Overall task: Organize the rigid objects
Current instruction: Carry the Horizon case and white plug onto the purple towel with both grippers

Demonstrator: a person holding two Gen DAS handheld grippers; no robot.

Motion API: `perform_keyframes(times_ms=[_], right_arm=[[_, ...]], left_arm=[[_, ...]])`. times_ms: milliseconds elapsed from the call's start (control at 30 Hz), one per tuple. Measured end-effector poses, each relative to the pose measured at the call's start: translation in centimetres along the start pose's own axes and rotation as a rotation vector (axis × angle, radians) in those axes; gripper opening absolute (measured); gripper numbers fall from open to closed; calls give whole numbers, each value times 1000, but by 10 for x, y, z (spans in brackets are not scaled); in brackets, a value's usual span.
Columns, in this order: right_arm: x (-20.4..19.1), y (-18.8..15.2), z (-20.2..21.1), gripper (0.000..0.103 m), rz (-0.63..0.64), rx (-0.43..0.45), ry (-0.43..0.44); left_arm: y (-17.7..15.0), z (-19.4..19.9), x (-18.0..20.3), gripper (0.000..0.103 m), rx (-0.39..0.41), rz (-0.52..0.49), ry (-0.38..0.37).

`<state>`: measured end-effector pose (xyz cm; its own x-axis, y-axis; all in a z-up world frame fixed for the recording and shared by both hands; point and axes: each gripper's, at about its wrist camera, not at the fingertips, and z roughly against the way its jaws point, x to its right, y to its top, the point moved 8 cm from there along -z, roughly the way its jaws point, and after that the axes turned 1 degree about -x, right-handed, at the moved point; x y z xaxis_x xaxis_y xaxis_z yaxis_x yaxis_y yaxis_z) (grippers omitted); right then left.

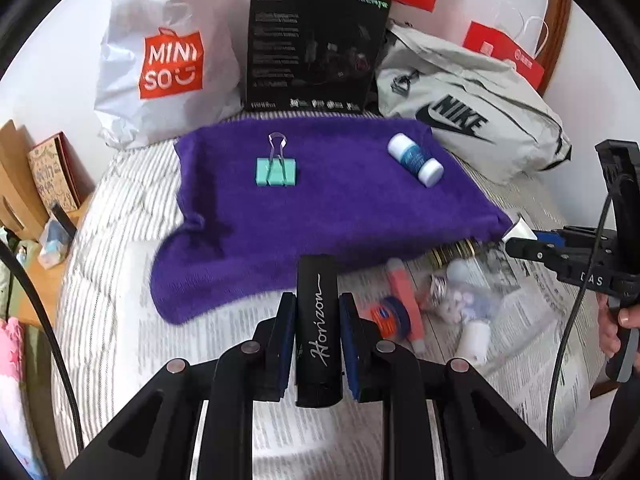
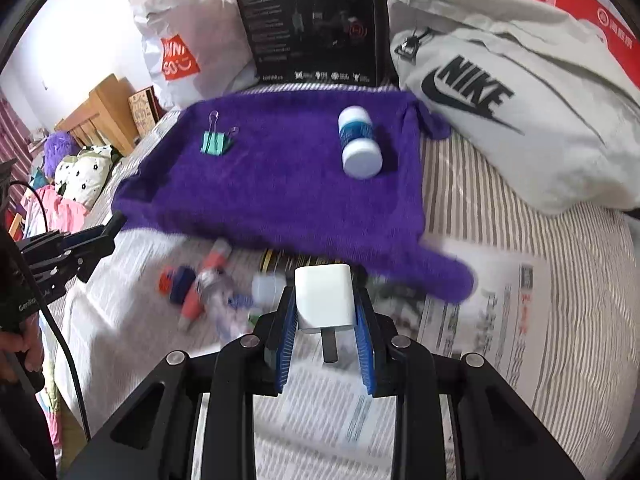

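Observation:
My left gripper [image 1: 318, 300] is shut on a black tube [image 1: 318, 320] lettered "Horizon", held above the bed. In the right wrist view my right gripper [image 2: 325, 298] is shut on a white plug adapter [image 2: 325, 298], its prong pointing back toward the camera. Ahead of both lies a purple towel [image 1: 340, 208]. On it rest a teal binder clip [image 1: 276, 170] at the left and a white bottle with a blue label [image 1: 416, 160] at the right. The clip [image 2: 216, 142] and the bottle [image 2: 358, 144] show in the right wrist view too, on the towel [image 2: 280, 184].
Loose small items lie blurred on newspaper [image 1: 520, 312] below the towel: an orange tube [image 1: 404, 300], a blue-and-orange tin [image 1: 390, 316], a pale bottle [image 1: 476, 340]. Behind the towel stand a white Miniso bag [image 1: 168, 60], a black box [image 1: 316, 48] and a grey Nike bag [image 1: 472, 120].

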<state>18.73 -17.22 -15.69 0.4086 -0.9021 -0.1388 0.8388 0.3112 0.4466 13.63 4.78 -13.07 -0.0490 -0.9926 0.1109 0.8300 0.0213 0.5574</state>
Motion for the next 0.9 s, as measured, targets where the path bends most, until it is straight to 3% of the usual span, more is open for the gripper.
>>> perform_keyframes(times_ms=[367,900], right_arm=[[15,51,-21,28,-8,12,-17],[19,63,-91,28,38,-86,-68]], left_arm=[[41,-16,-9,21,23,17,-17],[64,-67,-32,21,-20,60,-14]])
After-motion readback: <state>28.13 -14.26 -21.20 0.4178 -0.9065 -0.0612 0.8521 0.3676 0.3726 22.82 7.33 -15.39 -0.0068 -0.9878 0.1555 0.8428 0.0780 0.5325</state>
